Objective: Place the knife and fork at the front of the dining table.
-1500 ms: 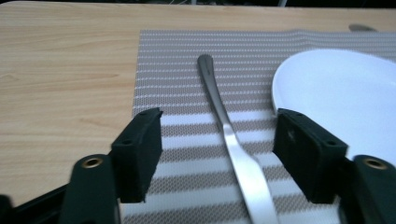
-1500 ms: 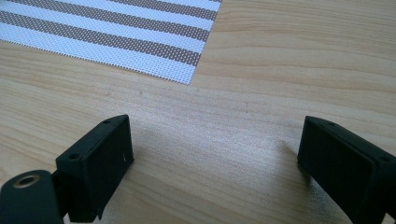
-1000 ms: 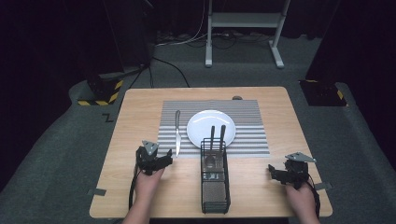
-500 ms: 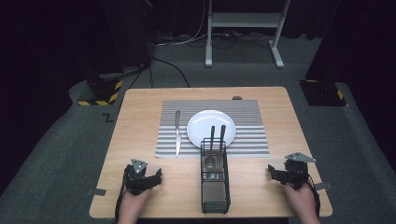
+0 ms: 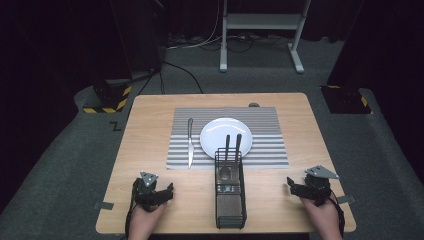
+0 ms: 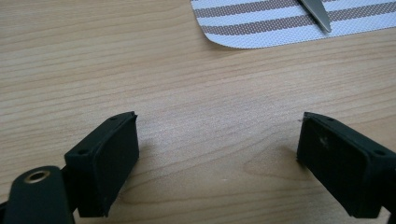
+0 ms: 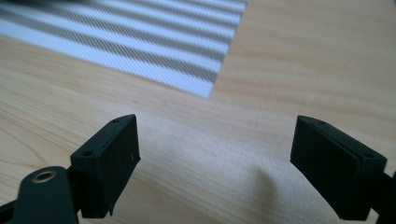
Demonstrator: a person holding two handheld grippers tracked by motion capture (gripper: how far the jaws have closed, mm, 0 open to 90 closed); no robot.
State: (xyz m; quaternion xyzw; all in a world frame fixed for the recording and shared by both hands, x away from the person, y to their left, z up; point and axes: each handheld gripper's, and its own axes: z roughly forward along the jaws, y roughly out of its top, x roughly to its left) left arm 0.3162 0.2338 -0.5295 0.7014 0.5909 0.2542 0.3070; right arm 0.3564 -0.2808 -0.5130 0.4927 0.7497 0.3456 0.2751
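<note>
My left gripper [image 5: 168, 190] sits low over the near-left part of the light wooden table [image 5: 150, 125], jaws spread wide w/ nothing between them, just bare wood grain under the pads [image 6: 112, 163] in the left gripper view. My right gripper [image 5: 290, 183] is at the near-right edge, jaws also wide apart & empty, wood below them in the right gripper view. Between my two hands stands the black wire-mesh cutlery basket [image 5: 230, 197], upright, w/ two dark-handled utensils [image 5: 231, 147] sticking up from its far end; what kind they are I can't tell. Just beyond the basket is the grey-and-white striped placemat [image 5: 270, 145], its near-left corner showing in the left gripper view [image 6: 261, 28]. On the mat: a round white plate [image 5: 220, 132] in the middle, and a silver table knife [image 5: 190, 142] lying lengthwise just left of the plate, apart from it, well ahead of my left gripper
</note>
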